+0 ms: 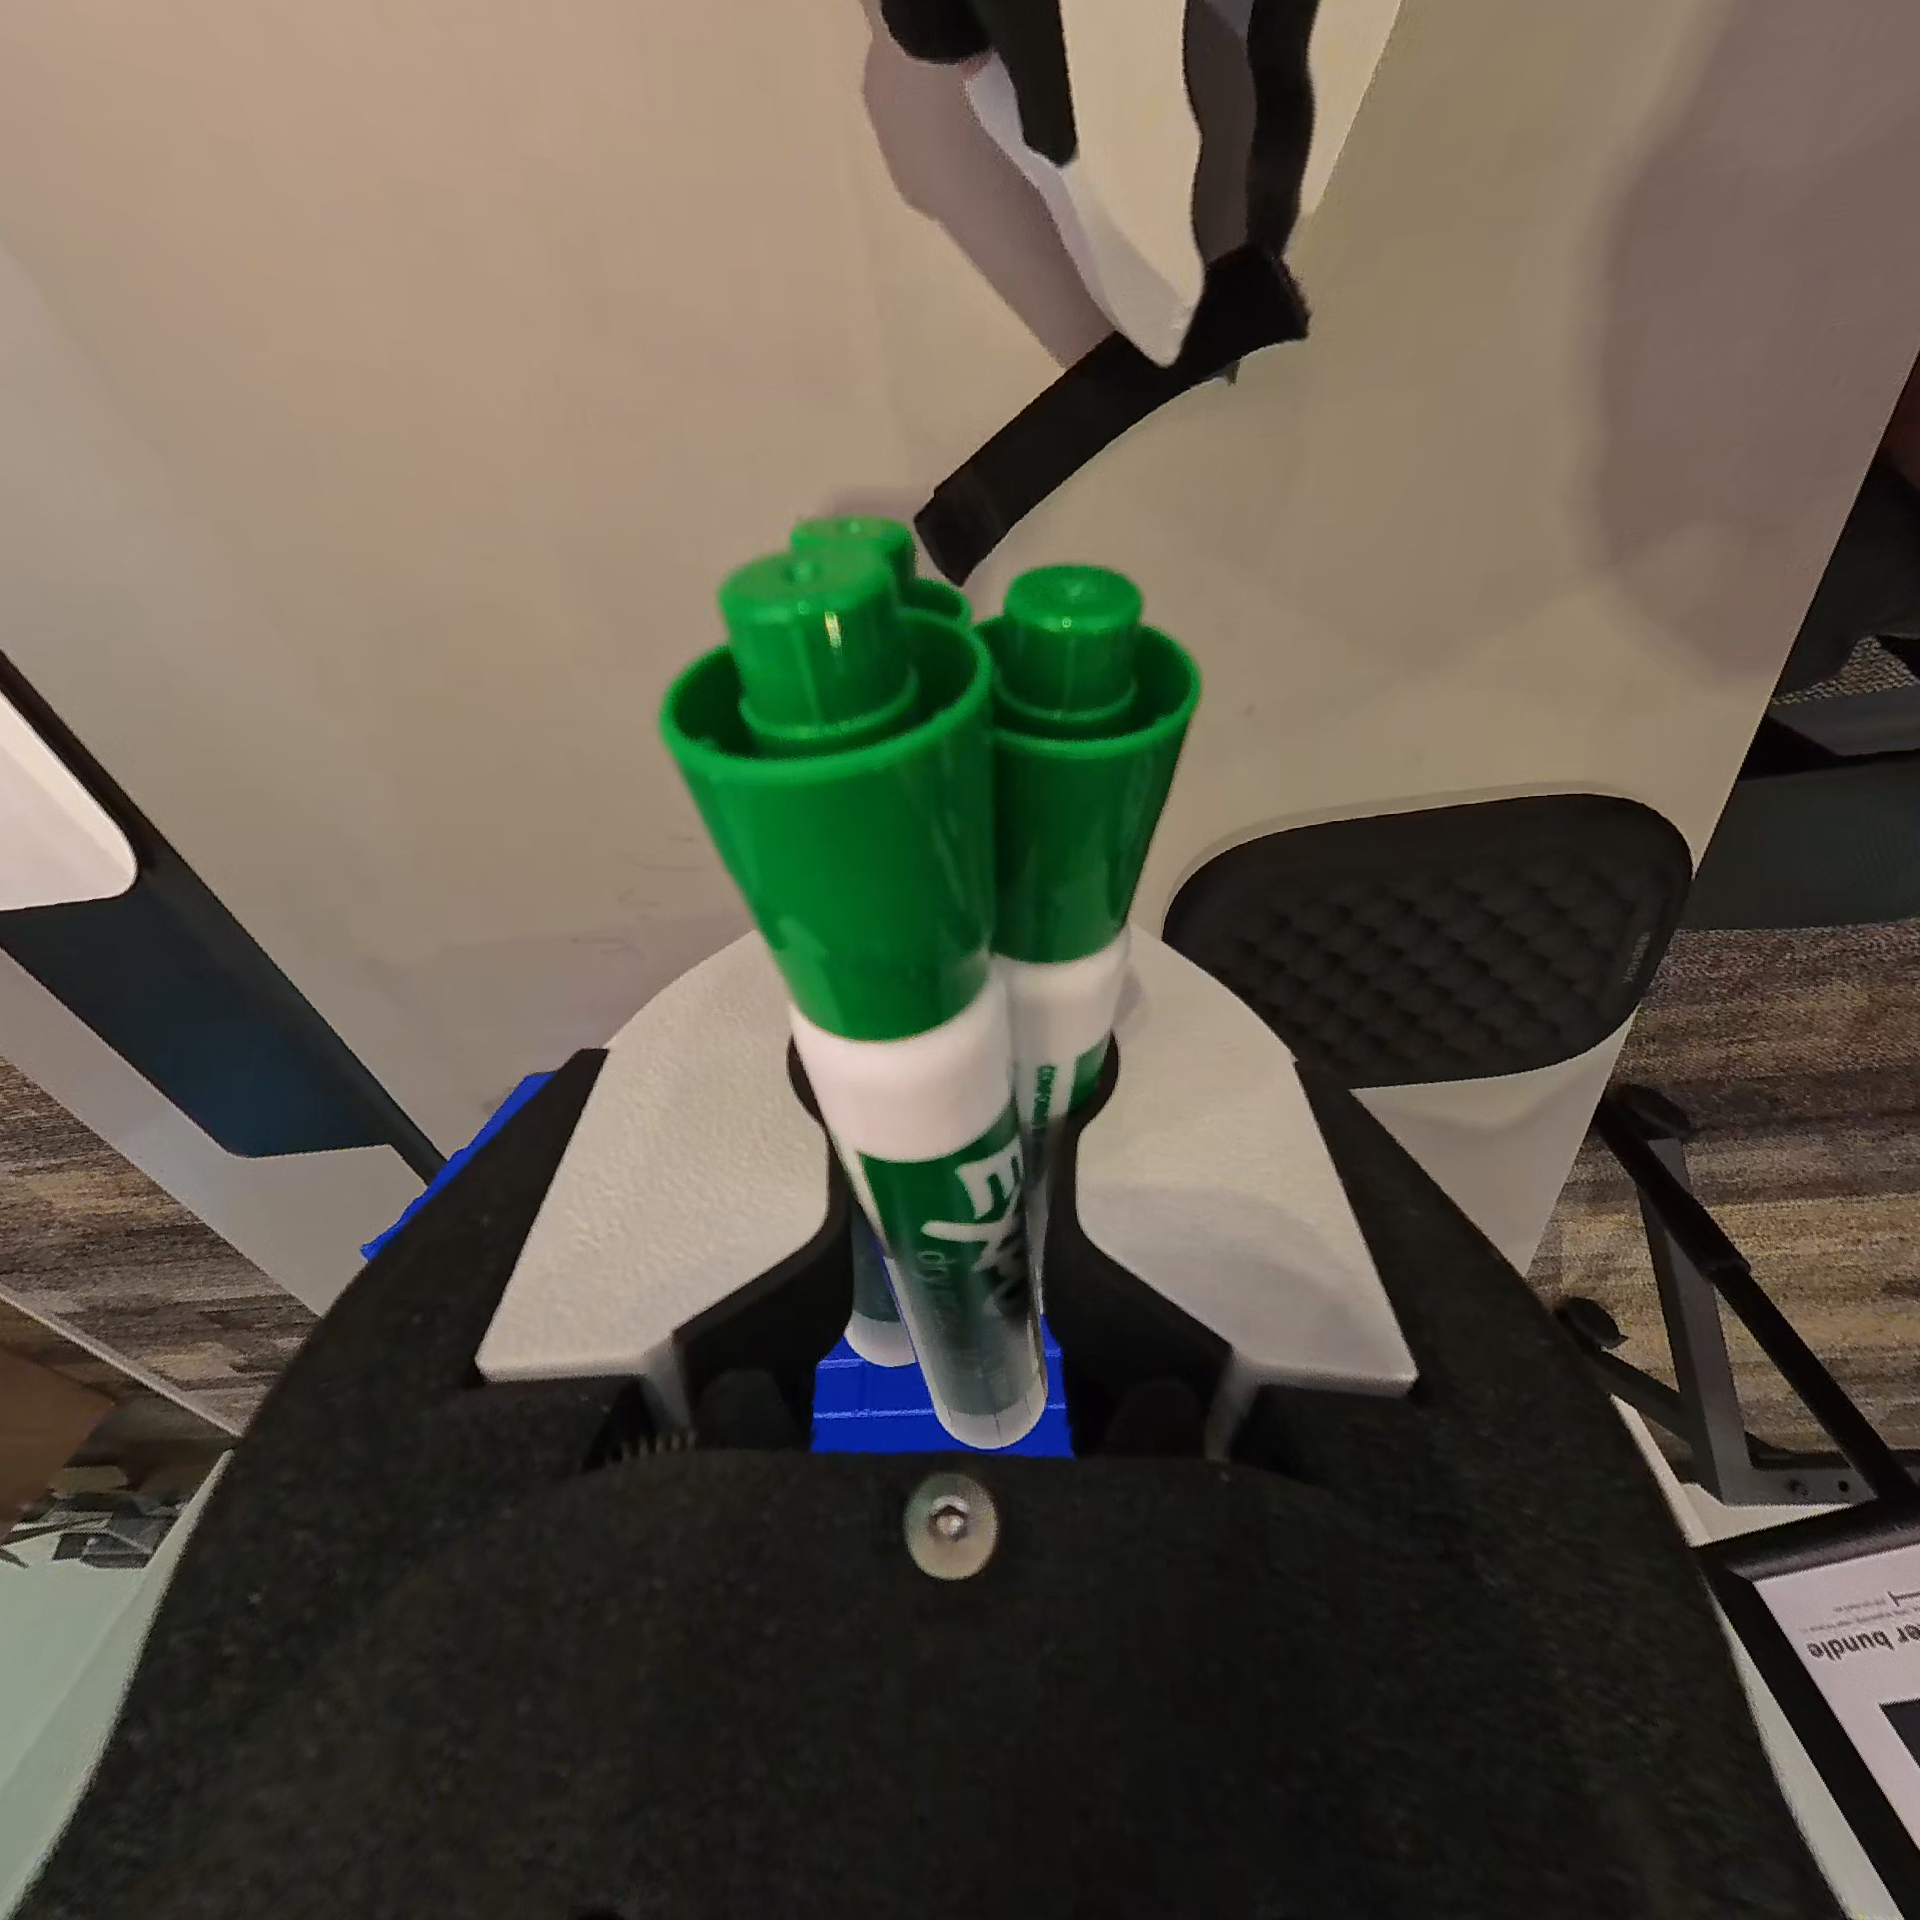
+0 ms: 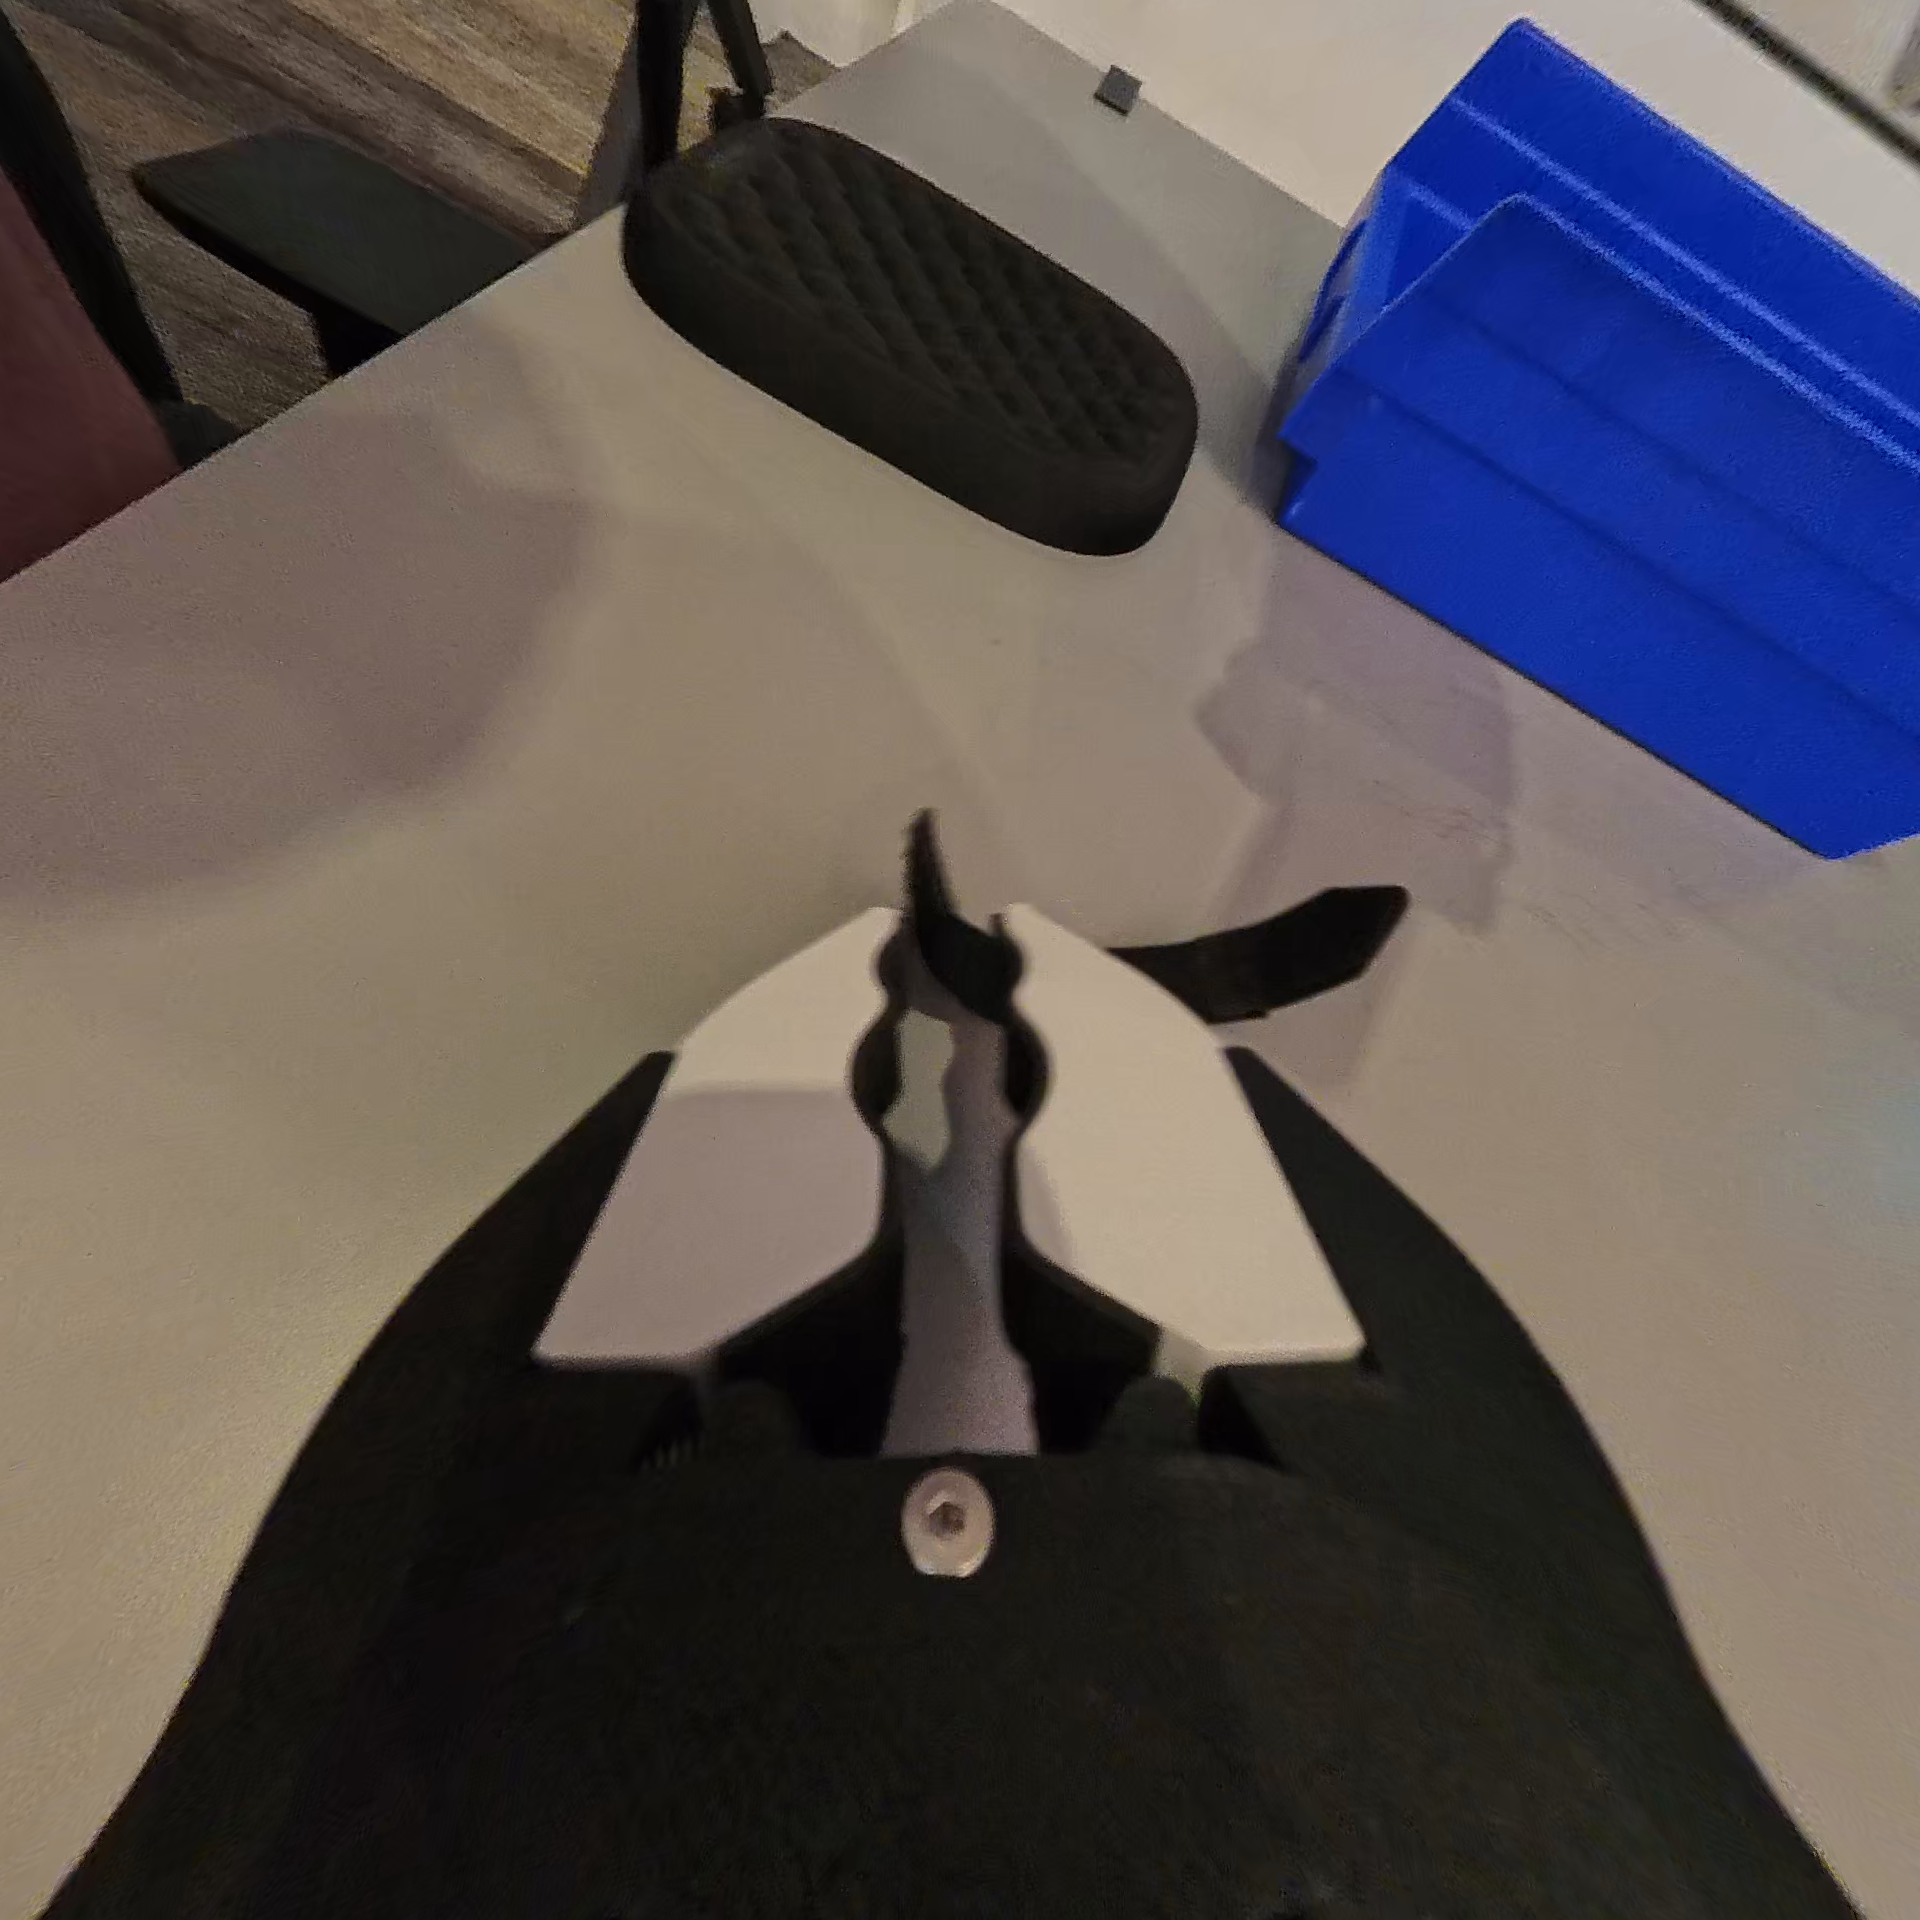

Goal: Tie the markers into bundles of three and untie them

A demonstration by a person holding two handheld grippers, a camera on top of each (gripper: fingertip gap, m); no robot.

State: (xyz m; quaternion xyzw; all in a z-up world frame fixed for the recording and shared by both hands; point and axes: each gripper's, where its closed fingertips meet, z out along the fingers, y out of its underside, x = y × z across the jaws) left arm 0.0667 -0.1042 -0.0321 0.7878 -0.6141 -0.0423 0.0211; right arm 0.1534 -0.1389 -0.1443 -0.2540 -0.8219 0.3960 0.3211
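Observation:
Three green-capped white markers (image 1: pixel 883 883) stand together between the fingers of my left gripper (image 1: pixel 951 1039), which is shut on their barrels, caps pointing away from the camera. My right gripper (image 2: pixel 951 935) is shut on a black strap (image 2: pixel 1278 945). One end of the strap sticks up between the fingertips and the other curls out to the right above the table. In the left wrist view the right gripper (image 1: pixel 1174 312) hangs above and beyond the markers. The strap (image 1: pixel 1049 457) trails down from it, its loose end close to the marker caps.
A black quilted pad (image 2: pixel 914 343) lies on the pale table (image 2: pixel 416 727) near its far edge; it also shows in the left wrist view (image 1: pixel 1434 935). A blue bin (image 2: pixel 1621 436) stands at the right. A printed sheet (image 1: pixel 1839 1662) lies at the lower right. The grippers' ends are close to 15 cm from one another.

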